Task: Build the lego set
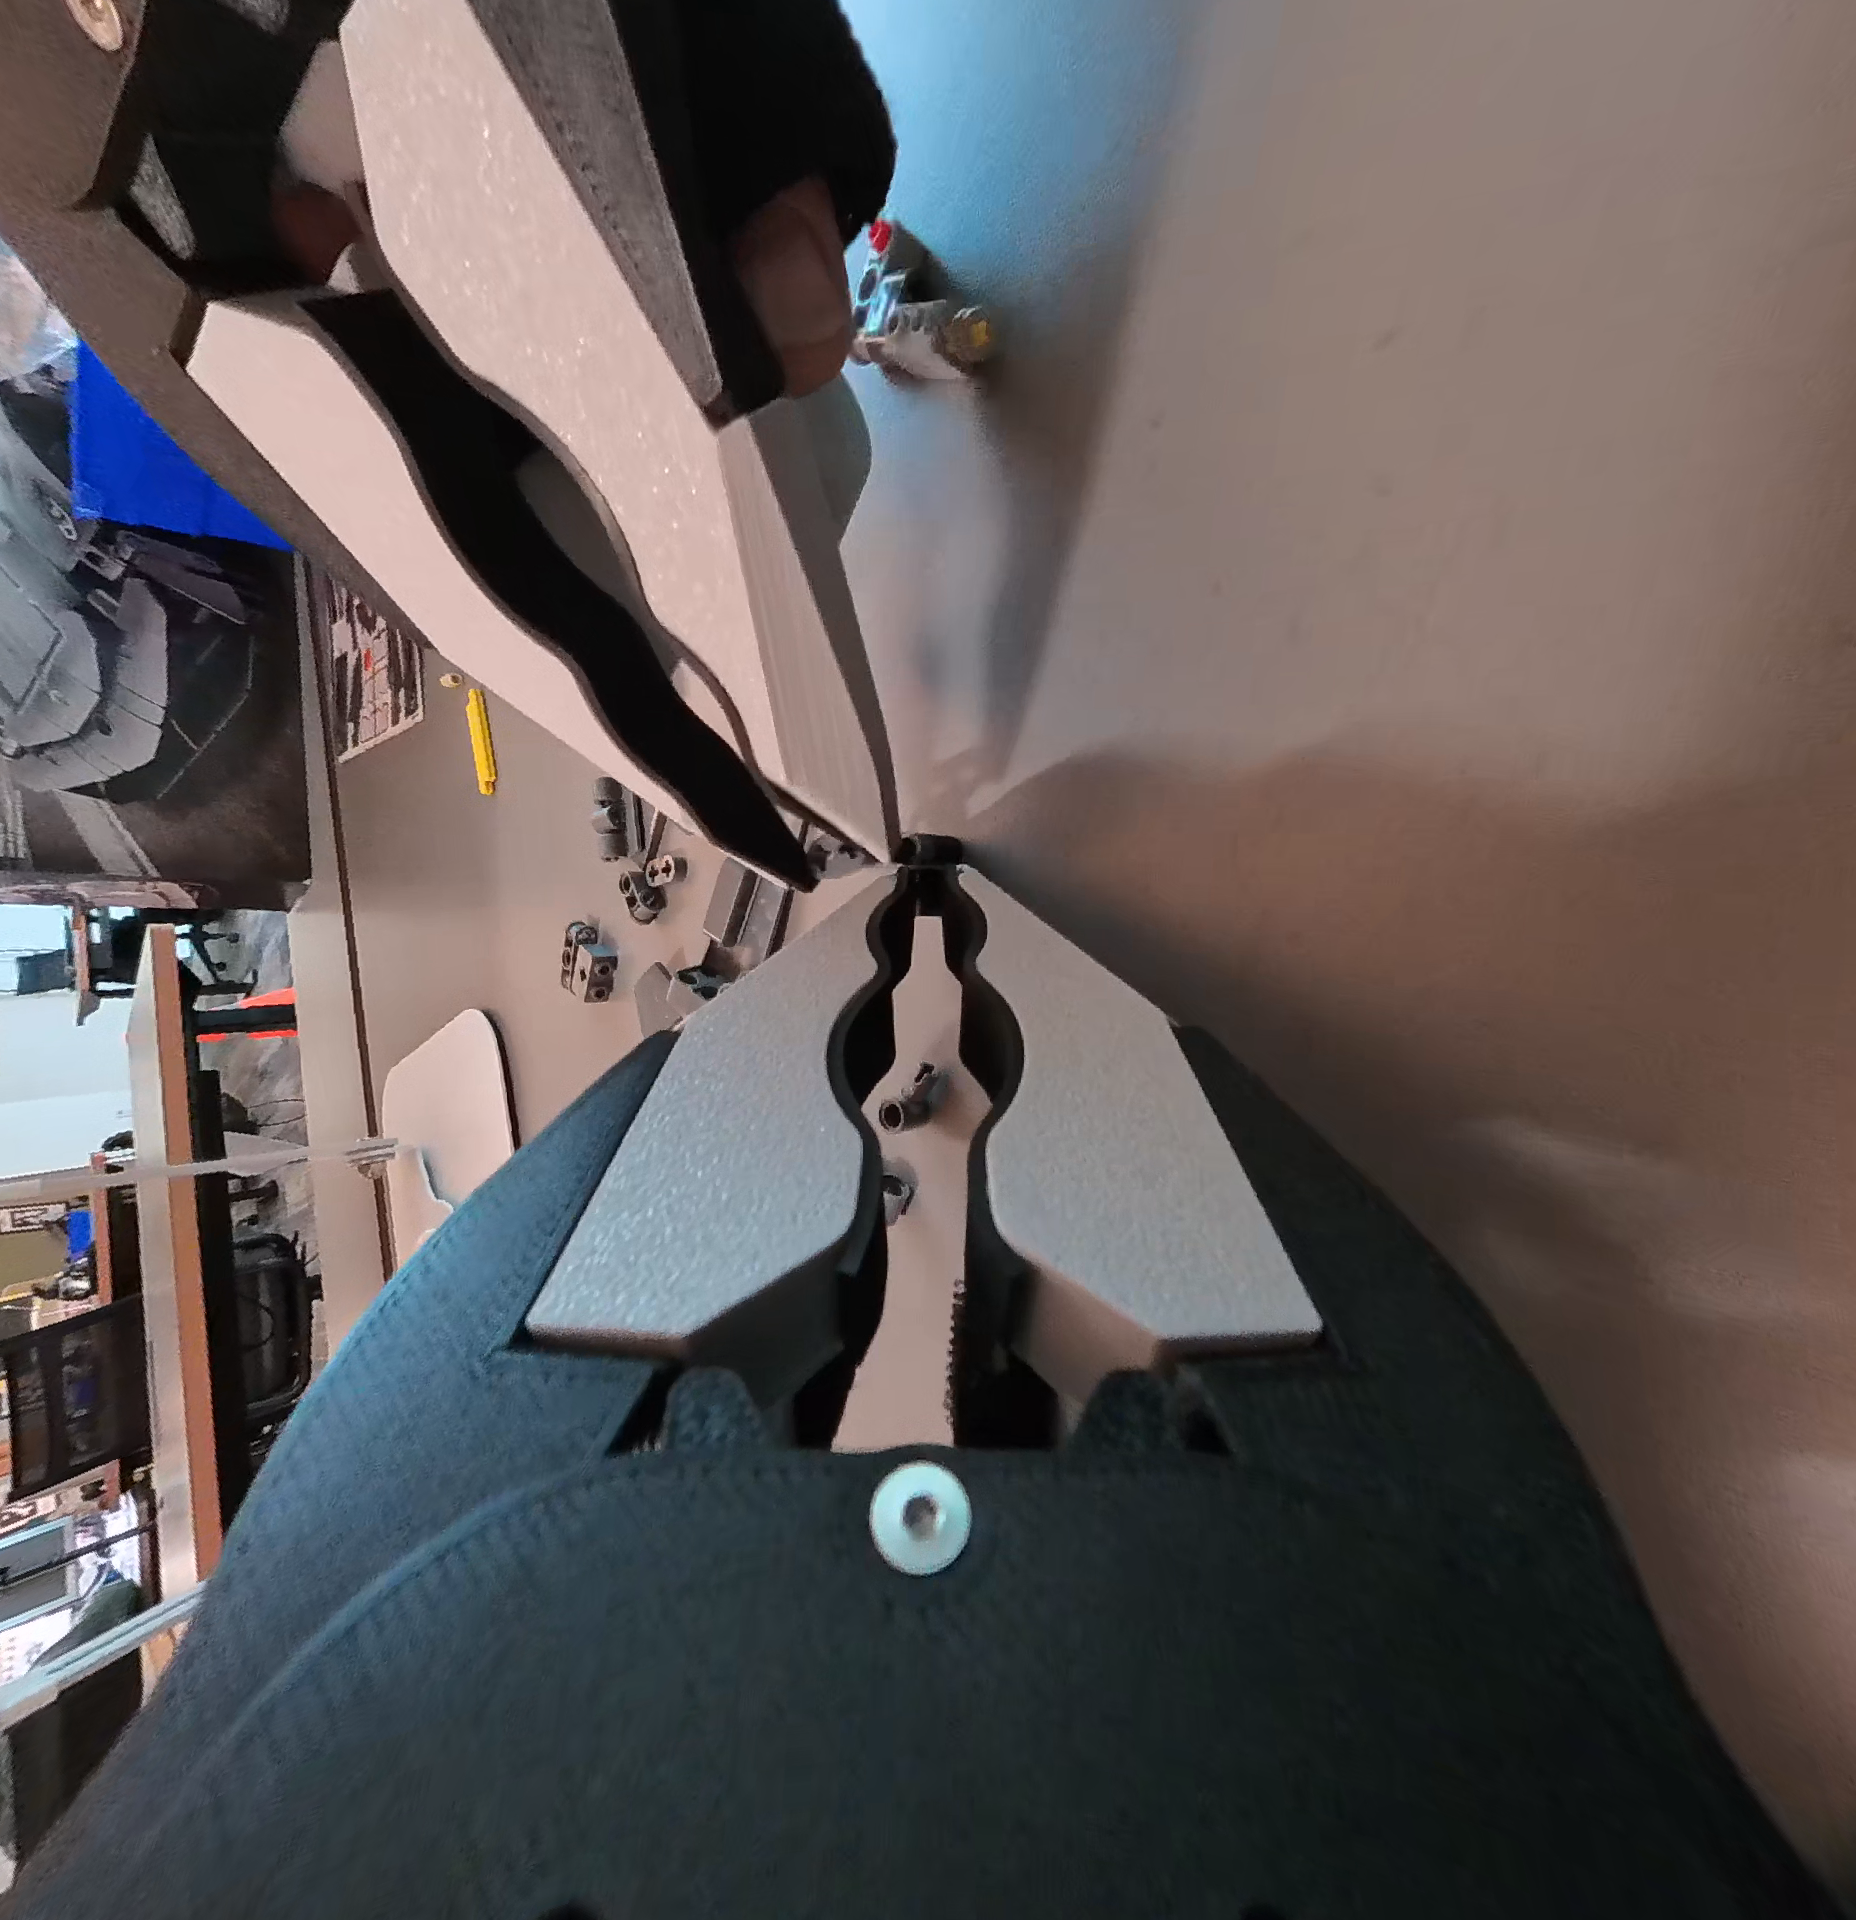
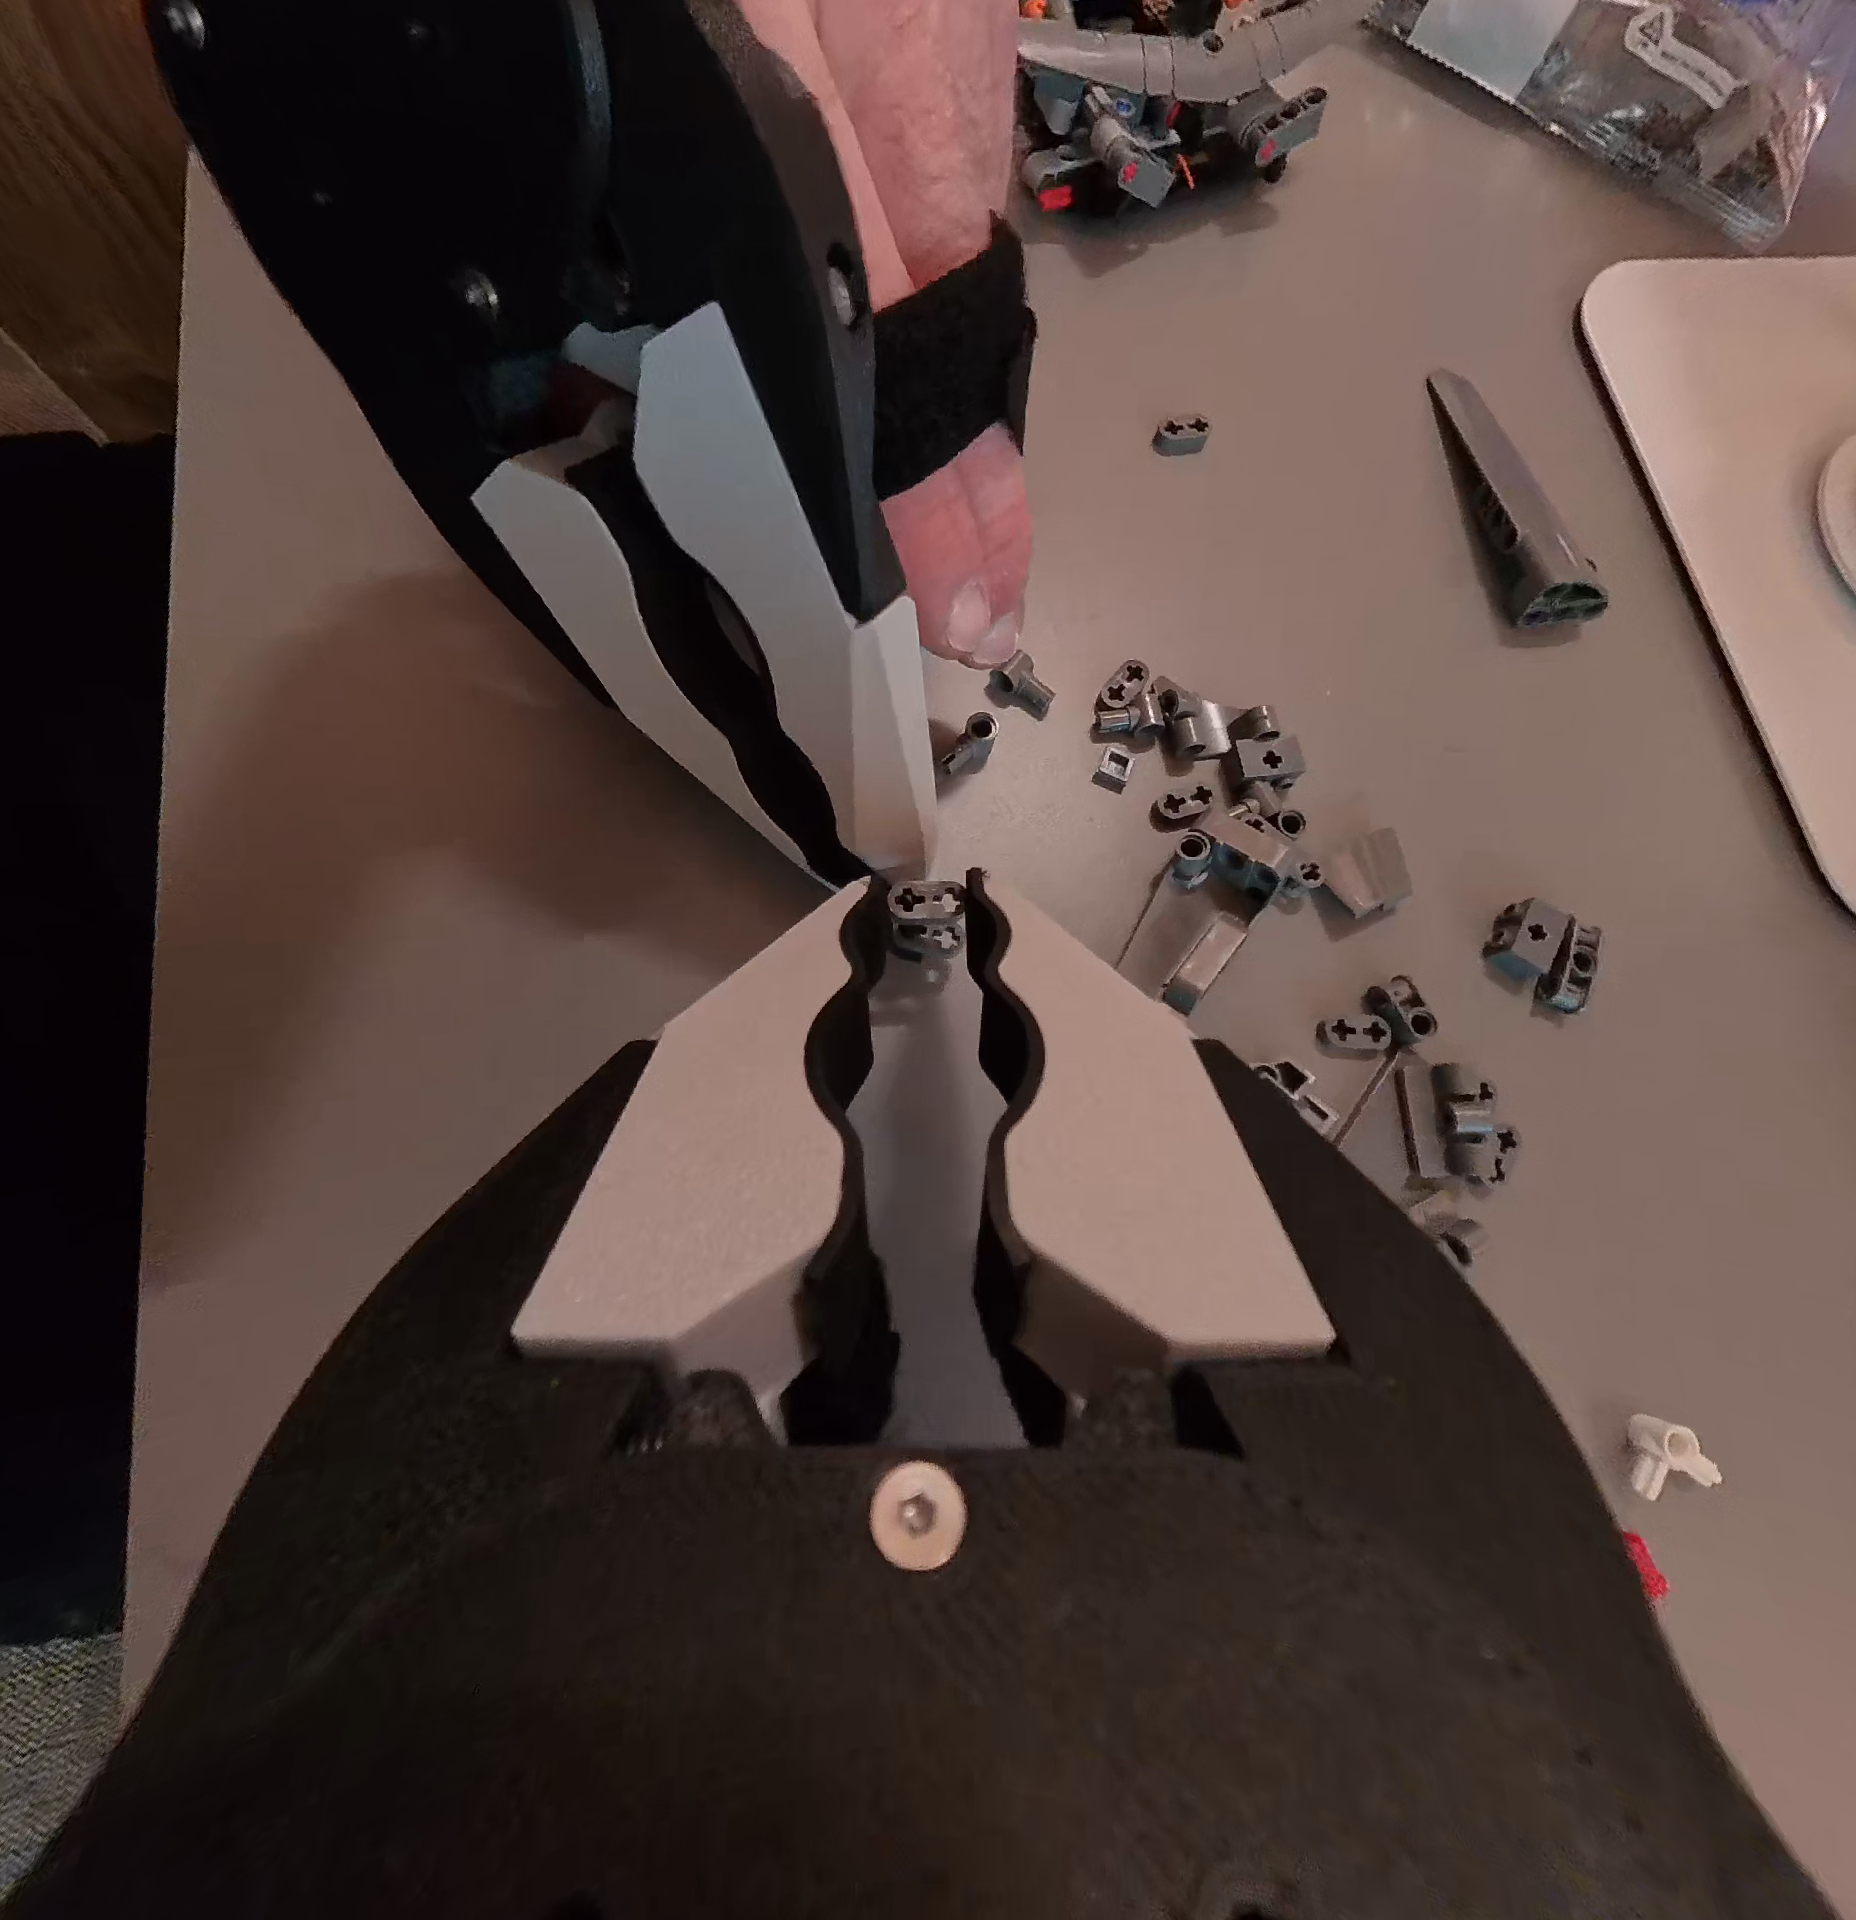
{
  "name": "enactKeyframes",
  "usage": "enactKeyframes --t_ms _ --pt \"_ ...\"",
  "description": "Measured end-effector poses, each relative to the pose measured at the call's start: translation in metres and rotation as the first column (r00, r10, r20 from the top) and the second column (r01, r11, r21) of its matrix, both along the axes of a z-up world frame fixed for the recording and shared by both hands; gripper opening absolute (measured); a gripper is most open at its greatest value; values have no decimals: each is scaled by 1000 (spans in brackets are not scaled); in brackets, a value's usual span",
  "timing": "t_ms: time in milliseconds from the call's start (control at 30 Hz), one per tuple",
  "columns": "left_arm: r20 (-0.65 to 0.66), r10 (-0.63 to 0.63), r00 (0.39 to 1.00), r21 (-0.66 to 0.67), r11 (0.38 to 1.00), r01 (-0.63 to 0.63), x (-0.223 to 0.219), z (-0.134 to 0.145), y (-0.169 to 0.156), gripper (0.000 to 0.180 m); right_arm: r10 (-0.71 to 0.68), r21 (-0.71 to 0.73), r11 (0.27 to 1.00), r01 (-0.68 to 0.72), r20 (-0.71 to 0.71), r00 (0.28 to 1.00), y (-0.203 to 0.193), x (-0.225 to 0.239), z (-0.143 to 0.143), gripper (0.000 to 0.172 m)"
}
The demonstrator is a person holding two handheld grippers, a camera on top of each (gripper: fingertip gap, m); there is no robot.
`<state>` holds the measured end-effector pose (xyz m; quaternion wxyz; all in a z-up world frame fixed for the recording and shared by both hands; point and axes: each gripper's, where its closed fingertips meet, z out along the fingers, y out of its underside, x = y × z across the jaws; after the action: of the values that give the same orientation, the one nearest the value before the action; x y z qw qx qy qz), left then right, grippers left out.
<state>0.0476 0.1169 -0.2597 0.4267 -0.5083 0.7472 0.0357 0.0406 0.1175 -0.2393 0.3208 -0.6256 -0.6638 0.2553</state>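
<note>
right tool (image 2: 929,894) pinching grey connector (image 2: 926,902), left tool (image 2: 893,857) alongside, table edge (image 2: 181,520) left

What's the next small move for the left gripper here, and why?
Probably a slow push of the left gripper straight toward the right gripper, keeping the axis lined up. The left jaws are pinched on a small dark peg, the right pads press on a grey two-hole connector, and the two tips nearly meet above the table. Whether the peg has entered a hole cannot be told.
</note>
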Motion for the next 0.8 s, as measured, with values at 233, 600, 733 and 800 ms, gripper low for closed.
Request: enactKeyframes --t_ms 233,600,733,800 --pt "-6 1 1000 2 1000 -1 2 0 -3 4 -93 -22 995 94 20 995 3 1 -1 11" --pt "-16 5 1000 26 1000 -5 0 2 -4 3 -136 -14 991 136 0 991 0 2 0 12" --pt "-16 14 1000 38 999 -13 -1 3 -1 3 -114 -9 994 113 -31 993 0 1 0 12" --pt "-11 21 1000 42 999 -21 -2 6 1 3 -111 -10 994 111 -40 993 2 2 1 12"
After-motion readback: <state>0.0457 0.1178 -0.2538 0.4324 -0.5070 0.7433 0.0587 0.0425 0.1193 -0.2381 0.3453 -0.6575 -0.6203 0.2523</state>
